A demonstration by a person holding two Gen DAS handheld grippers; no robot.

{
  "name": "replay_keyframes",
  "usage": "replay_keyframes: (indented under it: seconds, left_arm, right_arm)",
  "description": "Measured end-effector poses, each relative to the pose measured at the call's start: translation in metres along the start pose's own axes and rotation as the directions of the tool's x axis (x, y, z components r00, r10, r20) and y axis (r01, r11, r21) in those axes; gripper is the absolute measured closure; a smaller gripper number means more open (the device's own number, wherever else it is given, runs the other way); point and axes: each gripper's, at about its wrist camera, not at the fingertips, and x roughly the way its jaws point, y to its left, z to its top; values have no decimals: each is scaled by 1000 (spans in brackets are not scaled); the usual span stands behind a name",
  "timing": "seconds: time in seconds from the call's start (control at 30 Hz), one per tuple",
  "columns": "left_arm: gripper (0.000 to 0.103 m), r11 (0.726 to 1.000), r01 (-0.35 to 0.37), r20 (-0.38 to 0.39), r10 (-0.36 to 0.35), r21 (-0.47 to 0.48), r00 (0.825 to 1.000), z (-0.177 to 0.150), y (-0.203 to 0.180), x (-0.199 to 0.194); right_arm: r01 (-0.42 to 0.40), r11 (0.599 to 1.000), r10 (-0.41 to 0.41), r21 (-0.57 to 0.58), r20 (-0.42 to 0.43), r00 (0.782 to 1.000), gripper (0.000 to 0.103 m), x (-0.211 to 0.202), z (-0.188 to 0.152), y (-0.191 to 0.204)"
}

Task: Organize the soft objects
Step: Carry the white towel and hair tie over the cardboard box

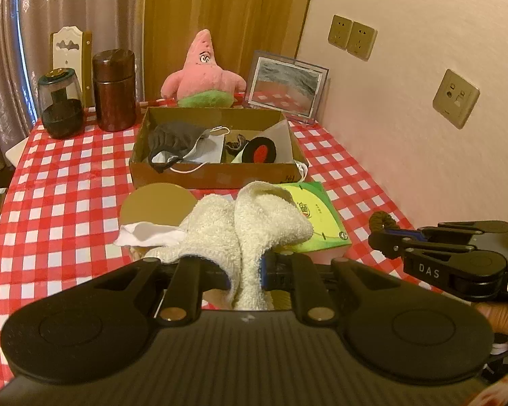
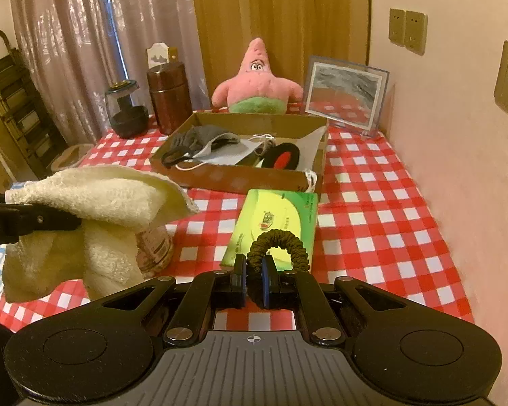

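My left gripper [image 1: 244, 270] is shut on a cream towel [image 1: 240, 230] and holds it above the checked table; the towel also shows in the right wrist view [image 2: 84, 209], draped from the left gripper [image 2: 74, 221]. My right gripper [image 2: 254, 280] is shut on a dark olive scrunchie [image 2: 277, 243], seen from the left wrist view too [image 1: 381, 220], over a green tissue pack [image 2: 277, 216]. A cardboard box [image 1: 213, 174] ahead holds face masks [image 1: 179, 142] and a black-and-red round item [image 1: 260, 150].
A pink star plush [image 1: 203, 71] and a framed picture [image 1: 288, 84] stand behind the box. A brown canister [image 1: 113, 89] and a dark glass jar [image 1: 61, 101] stand at back left. A lidded jar [image 2: 154, 243] stands under the towel. The wall runs along the right.
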Motion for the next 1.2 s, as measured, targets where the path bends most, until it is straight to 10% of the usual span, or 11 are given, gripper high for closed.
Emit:
replay_keyframes:
  seconds: [1.2]
  left_arm:
    - [90,997,23,-4,-23,71,1000,136,38,85]
  right_arm:
    - [-74,995,74,-64,9,997,94,75,114,-33]
